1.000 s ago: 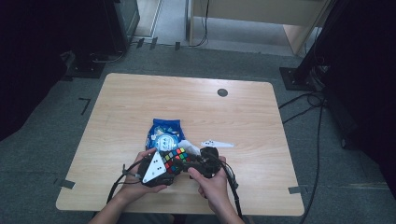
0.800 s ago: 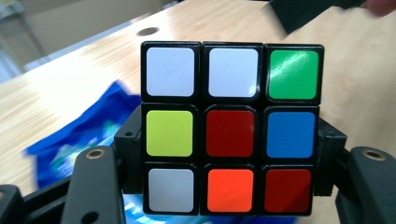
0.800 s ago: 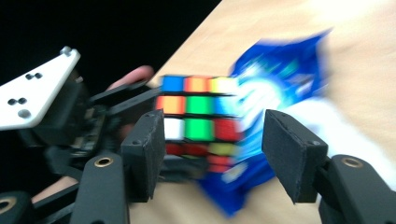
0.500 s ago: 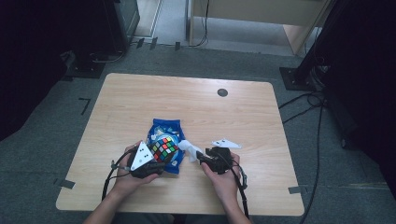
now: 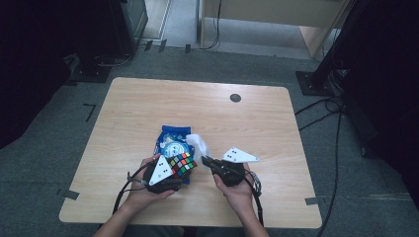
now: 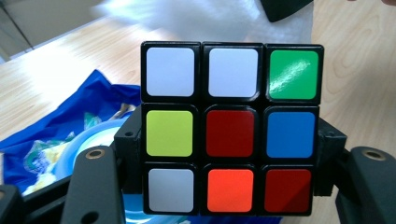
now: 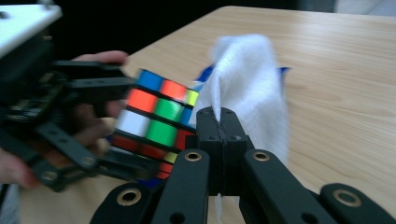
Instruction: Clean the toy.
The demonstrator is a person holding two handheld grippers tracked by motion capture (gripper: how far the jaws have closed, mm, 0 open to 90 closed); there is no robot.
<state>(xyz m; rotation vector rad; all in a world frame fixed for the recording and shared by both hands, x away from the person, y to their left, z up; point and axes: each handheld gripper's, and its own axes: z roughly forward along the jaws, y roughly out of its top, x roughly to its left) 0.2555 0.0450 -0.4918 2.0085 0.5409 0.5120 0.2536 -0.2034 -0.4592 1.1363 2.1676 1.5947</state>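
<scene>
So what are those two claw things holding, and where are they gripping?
The left gripper clamps the puzzle cube by two opposite side faces. The right gripper pinches the white wipe near its lower end.

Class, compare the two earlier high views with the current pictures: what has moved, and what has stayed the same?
The two tongs have drawn apart: the right tongs, pinching the white cloth wipe, shifted right, away from the multicoloured plastic puzzle cube, which earlier sat between both hands. The left tongs stay clamped on the cube. The blue plastic wipe packet and light wooden table are unchanged.
</scene>
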